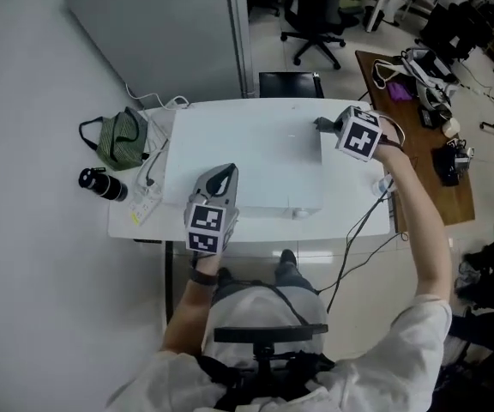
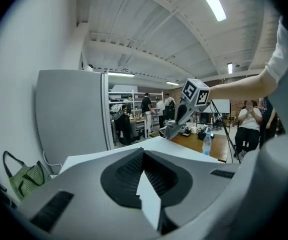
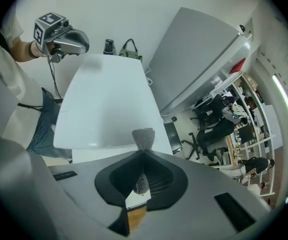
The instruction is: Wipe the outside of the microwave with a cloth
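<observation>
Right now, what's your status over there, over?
Left gripper shut, empty, over microwave, front-left corner. Right gripper shut on grey cloth at its rear right corner. Power strip lies left of it.

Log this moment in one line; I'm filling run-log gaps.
right gripper: shut on cloth at microwave top edge | left gripper: shut, empty, over microwave top

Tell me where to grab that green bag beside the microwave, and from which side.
Take the black handle loop of the green bag: it arches free above the soft, slumped body. Probably come from above with the left claw, which is shut and empty; the right claw holds the cloth.
</observation>
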A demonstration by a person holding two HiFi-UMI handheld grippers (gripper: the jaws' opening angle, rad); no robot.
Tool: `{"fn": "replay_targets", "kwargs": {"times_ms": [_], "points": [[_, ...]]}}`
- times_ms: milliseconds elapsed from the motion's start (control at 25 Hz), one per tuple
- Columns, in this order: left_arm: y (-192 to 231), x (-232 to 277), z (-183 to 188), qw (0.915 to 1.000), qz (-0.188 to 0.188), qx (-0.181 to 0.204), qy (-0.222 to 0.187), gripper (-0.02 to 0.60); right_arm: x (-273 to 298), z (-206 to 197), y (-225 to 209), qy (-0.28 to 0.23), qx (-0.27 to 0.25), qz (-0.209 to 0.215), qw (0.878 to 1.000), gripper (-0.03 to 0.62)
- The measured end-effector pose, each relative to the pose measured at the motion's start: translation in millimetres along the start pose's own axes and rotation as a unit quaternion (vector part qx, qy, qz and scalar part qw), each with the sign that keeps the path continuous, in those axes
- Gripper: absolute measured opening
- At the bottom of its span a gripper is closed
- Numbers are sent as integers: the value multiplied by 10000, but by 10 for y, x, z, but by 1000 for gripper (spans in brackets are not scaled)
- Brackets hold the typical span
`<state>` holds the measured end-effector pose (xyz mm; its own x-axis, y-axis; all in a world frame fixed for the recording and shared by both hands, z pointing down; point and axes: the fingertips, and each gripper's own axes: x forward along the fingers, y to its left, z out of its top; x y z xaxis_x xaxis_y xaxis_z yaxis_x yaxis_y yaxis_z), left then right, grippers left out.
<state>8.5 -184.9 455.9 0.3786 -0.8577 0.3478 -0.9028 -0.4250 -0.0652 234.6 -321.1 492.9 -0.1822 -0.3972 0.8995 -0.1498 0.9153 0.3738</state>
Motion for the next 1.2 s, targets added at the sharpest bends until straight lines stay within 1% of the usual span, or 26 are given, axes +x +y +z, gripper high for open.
{"fn": "replay_targets", "kwargs": {"times_ms": [120,200,280,360,400,480,560,640,720,760,840,880,920,960,1000,1080,1120,1160,1200], "points": [[-675,494,154,9997,-134,48,184,23,235,-493,-270,-76,114,30,9999,6],[-1029,718,190,9990,-220,202,335,23,432,-672,-307,-207,181,221,9994,6],[-1274,893,213,9985,-211,292,417,23,588,-811,-204,-326,112,580,9977,6],[-1383,1032,238,9986,-115,274,443,23,673,-864,56,-493,-93,1138,9922,6],[-1412,1085,238,9985,-68,255,470,23,676,-828,251,-674,-237,1473,9865,6],[-1515,1172,211,9981,-60,230,567,23,615,-778,762,-1056,-513,2227,9678,6],[-1721,1268,188,9974,-195,258,644,23,513,-969,1362,-1073,-750,3033,9439,6],[-1915,1351,174,9963,-335,332,721,23,388,-1249,1949,-893,-1070,3703,9184,6],[-2064,1418,161,9954,-407,333,796,23,274,-1468,2374,-790,-1375,4139,8964,6],[-2141,1454,165,9952,-438,329,812,23,242,-1539,2480,-793,-1460,4253,8897,6],[-2283,1507,178,9946,-511,376,822,23,250,-1616,2513,-812,-1431,4371,8842,6],[-2331,1517,177,9943,-539,411,828,23,286,-1619,2458,-824,-1336,4376,8854,6],[-2359,1518,173,9940,-549,442,833,23,388,-1626,2324,-788,-1239,4231,8941,6],[-2375,1513,170,9940,-542,461,835,23,550,-1640,2111,-714,-1160,3919,9099,6],[-2385,1504,171,9940,-521,473,836,23,716,-1642,1852,-665,-1096,3521,9271,6],[-2407,1487,185,9943,-457,489,829,23,949,-1562,1259,-739,-1011,2625,9568,6],[-2411,1479,191,9945,-424,490,828,23,1033,-1502,972,-803,-933,2242,9667,6],[-2404,1471,192,9946,-395,485,829,23,1112,-1443,728,-845,-808,1972,9734,6],[-2384,1464,191,9947,-371,478,831,23,1192,-1383,522,-866,-663,1790,9778,6]]}}
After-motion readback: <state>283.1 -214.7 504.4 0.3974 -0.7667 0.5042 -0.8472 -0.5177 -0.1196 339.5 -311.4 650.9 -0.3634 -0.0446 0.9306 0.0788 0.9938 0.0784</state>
